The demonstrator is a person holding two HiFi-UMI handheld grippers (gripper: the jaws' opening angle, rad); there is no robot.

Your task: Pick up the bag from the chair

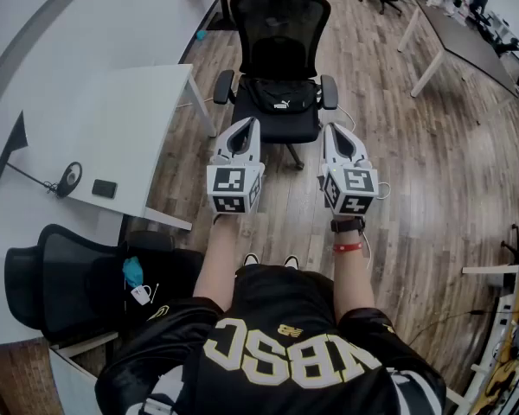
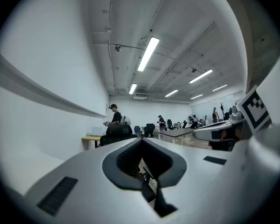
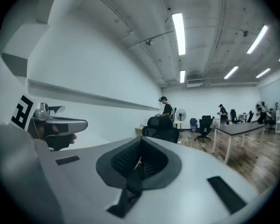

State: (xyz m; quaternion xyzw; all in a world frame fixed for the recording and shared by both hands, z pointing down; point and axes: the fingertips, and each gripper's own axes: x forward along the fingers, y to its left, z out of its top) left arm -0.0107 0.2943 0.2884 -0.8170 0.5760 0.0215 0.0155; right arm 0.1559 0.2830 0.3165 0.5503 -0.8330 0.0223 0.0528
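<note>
Past the person's black lettered jersey (image 1: 277,353), the white left gripper (image 1: 245,126) and right gripper (image 1: 336,130) are clenched on nothing, and ahead between them a slumped black fabric bag (image 1: 281,96) with a white logo lies on the black mesh office chair (image 1: 281,24).

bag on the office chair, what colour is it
Black, with a small white logo; the soft black bag shows best in the head view.

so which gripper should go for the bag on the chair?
Left, by a little. The left gripper lines up with the bag; the right gripper lines up with the armrest instead. Both tongs are shut, so open first.
</note>
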